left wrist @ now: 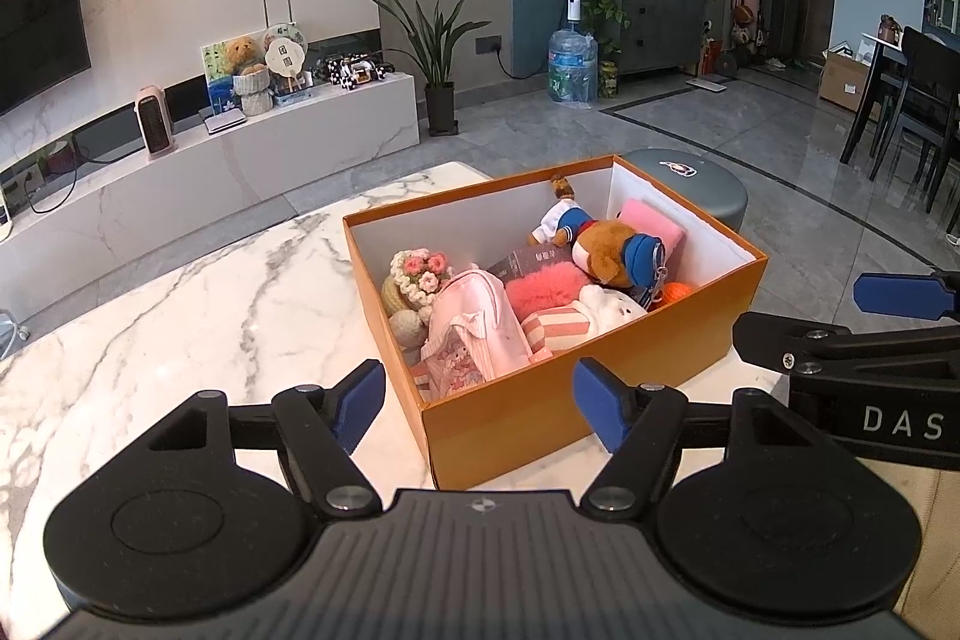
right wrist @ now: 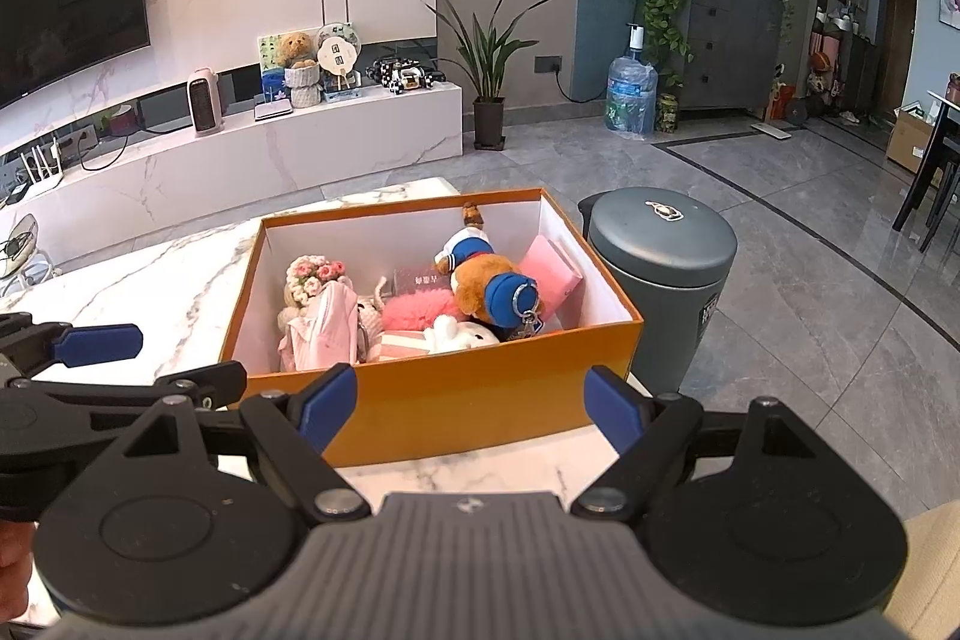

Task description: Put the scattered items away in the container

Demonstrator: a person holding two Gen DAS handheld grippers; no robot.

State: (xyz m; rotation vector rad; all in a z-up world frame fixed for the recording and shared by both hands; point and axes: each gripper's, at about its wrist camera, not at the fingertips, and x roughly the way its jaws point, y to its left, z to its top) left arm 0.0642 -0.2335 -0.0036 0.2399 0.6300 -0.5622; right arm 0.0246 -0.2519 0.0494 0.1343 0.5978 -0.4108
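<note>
Fingers of the left hand-held gripper (left wrist: 478, 403) stand wide apart and hold nothing, poised at the near side of an orange box (left wrist: 540, 409) on the marble worktop (left wrist: 180, 316). The right hand-held gripper (right wrist: 471, 409) is likewise spread and empty, facing the box's near wall. Inside the box lie a teddy bear in a blue cap (right wrist: 489, 289), a pink pouch (right wrist: 327, 325), a pink fluffy ball (right wrist: 417, 311), a crocheted flower bunch (right wrist: 315, 275) and a pink card (right wrist: 549, 271). A grey bin (right wrist: 663, 274) stands just right of the box.

My left gripper (left wrist: 480, 403) and right gripper (right wrist: 471, 409) hover side by side, jaws spread wide, gripping nothing.
</note>
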